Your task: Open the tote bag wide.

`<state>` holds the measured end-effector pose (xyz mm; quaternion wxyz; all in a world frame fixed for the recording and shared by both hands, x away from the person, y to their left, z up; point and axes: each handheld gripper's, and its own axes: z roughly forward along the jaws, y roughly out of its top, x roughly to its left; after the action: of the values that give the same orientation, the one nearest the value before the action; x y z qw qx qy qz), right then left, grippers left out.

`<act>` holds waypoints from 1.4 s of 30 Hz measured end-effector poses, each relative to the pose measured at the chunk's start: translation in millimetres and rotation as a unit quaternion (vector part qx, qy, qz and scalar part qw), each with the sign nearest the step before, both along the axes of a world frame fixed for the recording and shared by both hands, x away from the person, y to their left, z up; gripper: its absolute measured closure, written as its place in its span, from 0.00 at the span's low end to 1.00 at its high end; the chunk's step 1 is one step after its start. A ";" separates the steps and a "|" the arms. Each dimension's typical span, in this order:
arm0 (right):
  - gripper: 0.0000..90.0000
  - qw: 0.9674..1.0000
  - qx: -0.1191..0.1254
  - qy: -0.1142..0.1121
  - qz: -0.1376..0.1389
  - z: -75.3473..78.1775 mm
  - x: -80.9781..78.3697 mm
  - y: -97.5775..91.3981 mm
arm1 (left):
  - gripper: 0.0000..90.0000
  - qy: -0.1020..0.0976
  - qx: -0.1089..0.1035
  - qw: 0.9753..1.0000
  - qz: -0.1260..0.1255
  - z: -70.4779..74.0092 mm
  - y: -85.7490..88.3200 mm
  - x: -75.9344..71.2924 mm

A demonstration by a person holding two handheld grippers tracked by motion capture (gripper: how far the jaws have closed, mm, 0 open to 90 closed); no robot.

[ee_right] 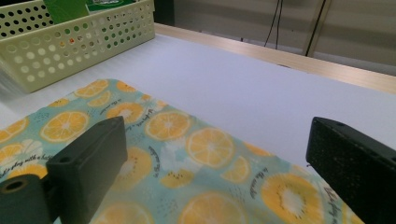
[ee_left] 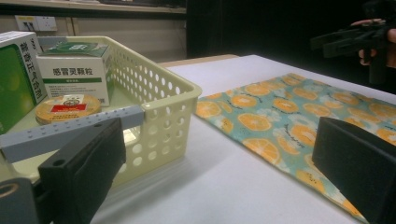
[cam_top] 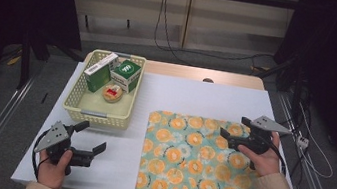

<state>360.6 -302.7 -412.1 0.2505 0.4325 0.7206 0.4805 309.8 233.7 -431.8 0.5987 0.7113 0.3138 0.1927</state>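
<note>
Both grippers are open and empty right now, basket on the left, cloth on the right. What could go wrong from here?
The left gripper sits close to the light basket; a reach inside could shove it. The boxes and round tin are packed tight, so the jaws may snag. The right gripper hovers over the cloth, which could bunch or slide.

Evenly lit white tabletop point(cam_top: 196, 96) under overhead light; dark, underexposed surroundings. Soft shadow beside basket point(ee_left: 159, 93). Near jaws blurred in both gripper views; slight grain throughout.
</note>
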 end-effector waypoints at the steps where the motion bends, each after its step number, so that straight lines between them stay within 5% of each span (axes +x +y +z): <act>1: 0.08 1.000 -0.002 0.002 0.006 0.4 4.2 3.1 | 0.03 0.001 -0.001 1.000 -0.001 -0.1 -0.4 -0.3; 11: 0.17 0.999 -0.017 0.029 0.037 -8.1 32.6 29.7 | 0.03 0.000 -0.001 1.000 -0.003 0.2 -0.4 -0.2; 15: 0.22 0.996 -0.036 0.058 0.053 -15.4 51.1 46.2 | 0.03 0.001 -0.004 1.000 -0.002 -0.1 -0.5 0.1; 25: 0.28 0.992 -0.062 0.100 0.052 -33.4 86.9 78.5 | 0.03 0.001 -0.012 1.000 -0.004 -0.5 1.4 -0.2; 32: 0.33 0.987 -0.074 0.126 0.065 -48.7 101.3 93.2 | 0.03 0.000 -0.013 1.000 -0.007 -0.5 0.7 0.0; 37: 0.38 0.985 -0.101 0.124 0.070 -54.7 102.1 99.4 | 0.03 0.002 -0.013 1.000 -0.007 -1.0 0.3 0.1; 42: 0.70 0.981 -0.109 0.128 0.097 -50.8 100.1 94.8 | 0.03 0.001 -0.008 1.000 -0.008 -0.4 -0.9 -0.5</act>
<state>460.7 -207.9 -462.9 0.1539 0.3885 0.8334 0.3617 309.3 232.8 -432.2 0.6054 0.7096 0.3097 0.1847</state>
